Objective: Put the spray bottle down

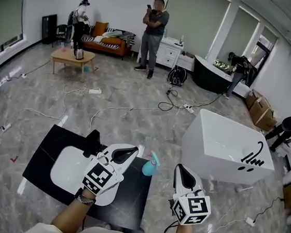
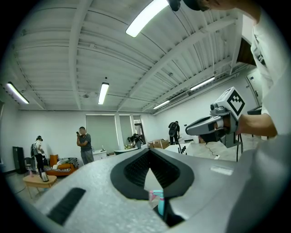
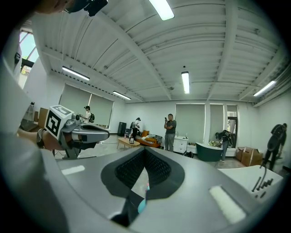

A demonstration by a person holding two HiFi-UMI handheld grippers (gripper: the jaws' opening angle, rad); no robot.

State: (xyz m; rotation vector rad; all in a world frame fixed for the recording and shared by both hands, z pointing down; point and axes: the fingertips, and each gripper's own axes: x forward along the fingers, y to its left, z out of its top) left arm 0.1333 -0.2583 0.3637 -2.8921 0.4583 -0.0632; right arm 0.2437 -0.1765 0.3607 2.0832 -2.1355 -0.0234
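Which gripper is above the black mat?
The left gripper. In the head view it hangs over the mat, while the right gripper is off to the side, over the floor.

From the head we look forward and steeply down — the black tabletop (image 1: 130, 203) close beneath us, the left claw (image 1: 131, 151) and right claw (image 1: 182, 171) at the bottom edge, the wide room stretching beyond. Each claw's camera sits right behind its own jaws and faces level across the room, taking in much ceiling (image 2: 136, 68), and each catches the other claw close at its side. All three views share the far wall (image 1: 122, 1) — the standing person (image 1: 154, 30) and the orange sofa (image 1: 104, 41).
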